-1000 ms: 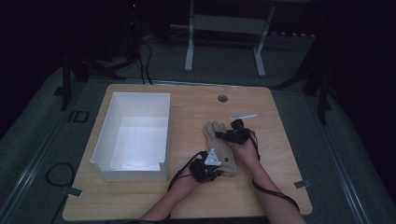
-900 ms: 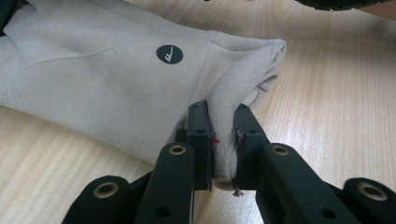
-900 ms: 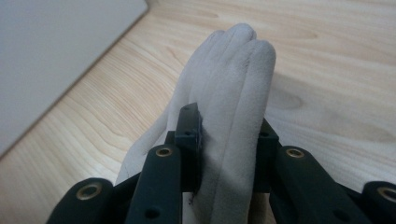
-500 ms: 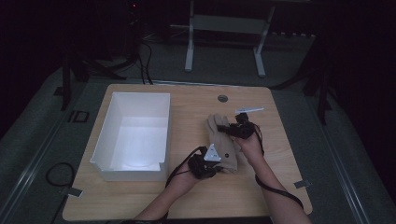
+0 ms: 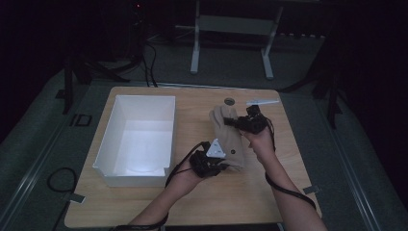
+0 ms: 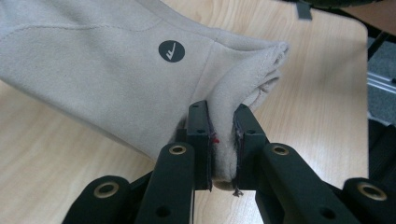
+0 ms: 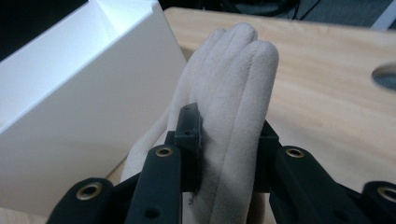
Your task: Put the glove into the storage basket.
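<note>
A beige suede glove (image 5: pixel 230 137) is held up over the wooden table (image 5: pixel 288 159) between my two grippers. My left gripper (image 5: pixel 215 166) is shut on the cuff edge of the glove (image 6: pixel 140 60), the fabric pinched between its pads (image 6: pixel 201 140); a round dark logo (image 6: pixel 171 51) marks the cuff. My right gripper (image 5: pixel 235 122) is shut on the glove's fingers (image 7: pixel 233 93), which stick up past its jaws. In the right gripper view its fingertips (image 7: pixel 226 154) press the glove from both sides.
An open white box (image 5: pixel 139 139) stands left of the glove, close to it (image 7: pixel 60 107). A small round hole (image 5: pixel 229 101) and a pale flat strip (image 5: pixel 262 102) lie at the table's far side. A metal stand (image 5: pixel 231 29) is beyond the table.
Both grippers have risen with the glove, lifting it off the table. The grips stay the same.
</note>
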Motion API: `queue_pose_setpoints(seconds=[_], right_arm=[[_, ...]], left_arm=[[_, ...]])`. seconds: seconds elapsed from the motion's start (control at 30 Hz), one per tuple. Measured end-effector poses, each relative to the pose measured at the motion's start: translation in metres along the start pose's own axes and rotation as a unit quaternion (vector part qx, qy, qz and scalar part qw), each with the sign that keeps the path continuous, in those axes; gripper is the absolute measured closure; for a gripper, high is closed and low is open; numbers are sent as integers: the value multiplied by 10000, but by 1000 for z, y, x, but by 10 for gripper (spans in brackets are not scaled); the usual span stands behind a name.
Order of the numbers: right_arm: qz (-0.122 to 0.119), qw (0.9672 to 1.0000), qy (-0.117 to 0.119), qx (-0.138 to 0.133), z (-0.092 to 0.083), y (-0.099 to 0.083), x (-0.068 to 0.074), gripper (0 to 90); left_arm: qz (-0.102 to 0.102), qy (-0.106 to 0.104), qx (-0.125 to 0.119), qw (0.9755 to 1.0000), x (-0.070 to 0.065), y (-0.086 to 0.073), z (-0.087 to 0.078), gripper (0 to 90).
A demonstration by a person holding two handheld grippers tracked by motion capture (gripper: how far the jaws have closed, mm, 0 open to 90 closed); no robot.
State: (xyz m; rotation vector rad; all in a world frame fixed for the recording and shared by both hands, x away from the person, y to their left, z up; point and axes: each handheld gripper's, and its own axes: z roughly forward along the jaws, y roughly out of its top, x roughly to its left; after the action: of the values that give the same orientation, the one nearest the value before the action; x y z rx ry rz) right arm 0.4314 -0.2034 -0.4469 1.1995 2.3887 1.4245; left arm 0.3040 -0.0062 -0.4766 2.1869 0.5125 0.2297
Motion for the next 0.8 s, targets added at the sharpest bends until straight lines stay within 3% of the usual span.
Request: queue_pose_setpoints(seconds=[0.13,0.33,0.8], right_arm=[[-79,9999,-21,-115,-10,16,6,717],[-119,9995,-22,-279,-22,32,15,718],[-225,9989,169,-377,-13,60,42,716]], left_arm=[[126,58,3,9999,2,12,-10,810],[124,113,-63,9998,4,24,-28,811],[-6,354,-129,9993,14,19,-62,812]])
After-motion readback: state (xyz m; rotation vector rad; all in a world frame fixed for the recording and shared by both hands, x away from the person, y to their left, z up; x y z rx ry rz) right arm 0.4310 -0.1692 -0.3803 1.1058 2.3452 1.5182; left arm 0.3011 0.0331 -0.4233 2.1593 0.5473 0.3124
